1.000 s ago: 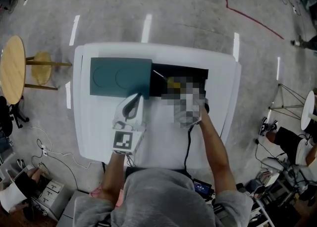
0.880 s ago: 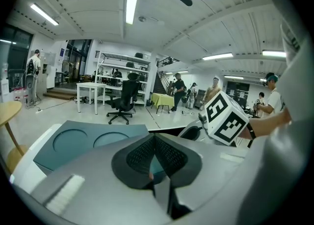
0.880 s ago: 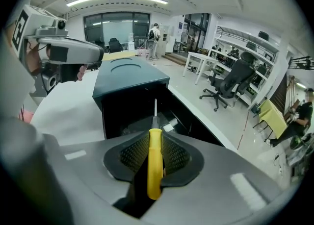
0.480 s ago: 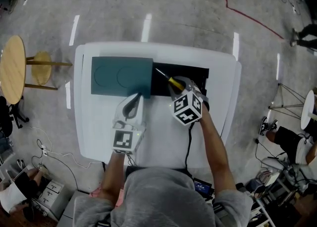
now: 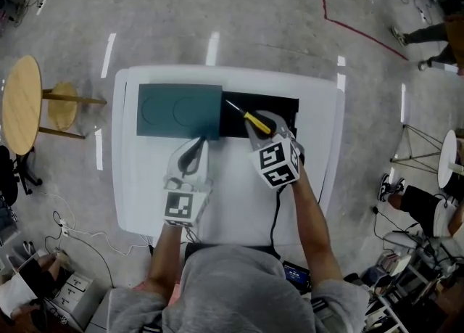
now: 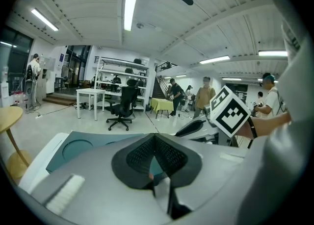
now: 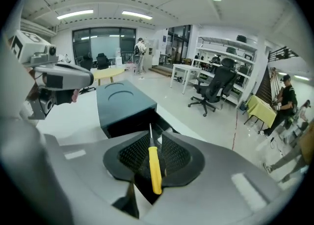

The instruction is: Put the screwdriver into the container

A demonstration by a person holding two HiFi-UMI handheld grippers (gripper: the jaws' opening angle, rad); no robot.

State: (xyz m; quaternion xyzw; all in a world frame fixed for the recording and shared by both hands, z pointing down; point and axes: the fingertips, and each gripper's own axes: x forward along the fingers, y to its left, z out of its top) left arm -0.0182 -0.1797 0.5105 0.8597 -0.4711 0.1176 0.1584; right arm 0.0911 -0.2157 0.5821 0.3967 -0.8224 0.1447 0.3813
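The right claw [image 7: 153,135] hangs over the open black part of the container [image 5: 286,104] with the yellow-handled screwdriver [image 7: 154,167] lying lengthwise between its ribbed pads. The jaws are opening, but the handle is not yet free and the pads seem to carry it. The metal tip points away from the person and toward the edge of the teal cover [image 5: 177,110]. That tip is the main worry, I think. If the pads let go while it sits so close to the cover's edge, the shaft could catch there and leave the tool propped half in, or it could skid out onto the table [image 5: 232,194]. One pad letting go before the other would tip the handle down first, and the tool could bounce off the container's near wall. A slow, partial opening might also leave the handle clinging to the rubber mesh, so that it gets dragged out when the claw lifts. The left claw [image 5: 194,151] is closed on nothing and sits at the cover's near corner. I cannot tell whether it touches the cover, but a nudge there could slide the cover over the opening
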